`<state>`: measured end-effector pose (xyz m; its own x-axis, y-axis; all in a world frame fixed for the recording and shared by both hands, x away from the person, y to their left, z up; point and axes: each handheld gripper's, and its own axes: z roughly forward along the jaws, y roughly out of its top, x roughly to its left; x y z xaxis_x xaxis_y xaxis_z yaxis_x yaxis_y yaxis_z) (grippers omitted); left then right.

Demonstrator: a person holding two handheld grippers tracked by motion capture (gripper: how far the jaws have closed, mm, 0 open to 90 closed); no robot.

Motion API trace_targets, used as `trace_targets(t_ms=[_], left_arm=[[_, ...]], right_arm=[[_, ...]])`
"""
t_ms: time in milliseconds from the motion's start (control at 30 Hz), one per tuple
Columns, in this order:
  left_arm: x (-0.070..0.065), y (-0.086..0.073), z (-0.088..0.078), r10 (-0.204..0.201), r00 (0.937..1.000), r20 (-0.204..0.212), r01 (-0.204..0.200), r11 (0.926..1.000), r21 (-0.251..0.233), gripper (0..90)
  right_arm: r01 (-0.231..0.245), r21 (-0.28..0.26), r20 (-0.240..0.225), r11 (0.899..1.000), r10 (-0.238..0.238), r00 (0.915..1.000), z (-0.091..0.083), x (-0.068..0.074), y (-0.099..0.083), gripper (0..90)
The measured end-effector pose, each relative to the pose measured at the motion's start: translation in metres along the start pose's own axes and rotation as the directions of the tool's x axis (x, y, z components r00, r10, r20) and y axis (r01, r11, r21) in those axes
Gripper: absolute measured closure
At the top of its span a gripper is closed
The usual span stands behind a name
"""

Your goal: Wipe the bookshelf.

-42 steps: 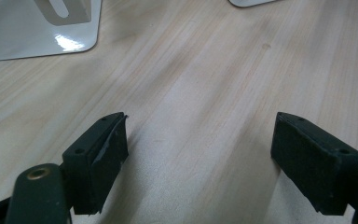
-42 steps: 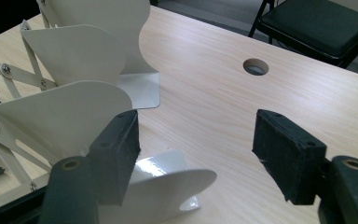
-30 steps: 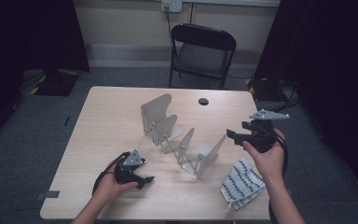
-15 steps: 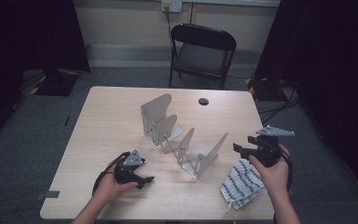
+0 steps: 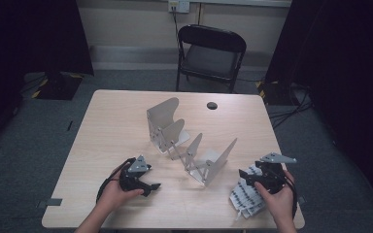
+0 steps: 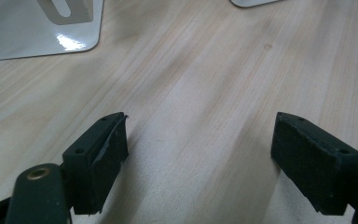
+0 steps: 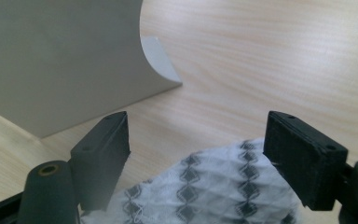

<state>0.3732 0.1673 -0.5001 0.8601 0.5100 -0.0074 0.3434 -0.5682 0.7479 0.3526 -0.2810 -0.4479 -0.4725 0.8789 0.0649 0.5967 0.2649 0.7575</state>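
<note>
One patterned cloth [image 5: 246,195] sits crumpled at the table's [image 5: 107,131] near right corner, just right of the metal rack [image 5: 189,145]. Right gripper [image 7: 196,158] hangs low right over it, jaws spread and having just been opening wider, the cloth's edge between them but not pinched. The right hand [image 5: 278,199] grips it from behind. Left gripper [image 6: 199,163] rests low on bare wood near the front left, jaws apart, nothing between, left hand [image 5: 112,194] wrapped around it.
</note>
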Motion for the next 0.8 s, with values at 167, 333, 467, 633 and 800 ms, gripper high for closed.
trace_targets(t_ms=[167,333,467,633,800], left_arm=[[0.0,0.0,0.0,0.001,1.0,0.001,-0.001,1.0,0.0,18.4],[0.0,0.0,0.0,0.001,1.0,0.0,-0.001,1.0,0.0,18.4],[0.0,0.0,0.0,-0.001,1.0,-0.001,0.001,1.0,0.0,18.4],[0.0,0.0,0.0,-0.002,1.0,-0.003,0.002,1.0,0.002,18.4],[0.0,0.0,0.0,-0.004,1.0,-0.005,0.004,1.0,0.002,18.4]], right_arm=[[0.028,0.027,0.0,0.999,-0.028,0.9996,0.008,0.0,-0.011,18.6],[0.05,0.023,0.0,0.998,-0.05,0.9987,0.008,0.002,-0.015,17.0],[0.089,0.048,-0.005,0.995,-0.089,0.9961,0.007,0.005,-0.022,16.4],[0.102,0.051,0.001,0.993,-0.103,0.9947,0.004,0.004,-0.024,16.4],[0.107,0.049,-0.003,0.993,-0.107,0.9942,0.003,0.001,-0.027,16.5]])
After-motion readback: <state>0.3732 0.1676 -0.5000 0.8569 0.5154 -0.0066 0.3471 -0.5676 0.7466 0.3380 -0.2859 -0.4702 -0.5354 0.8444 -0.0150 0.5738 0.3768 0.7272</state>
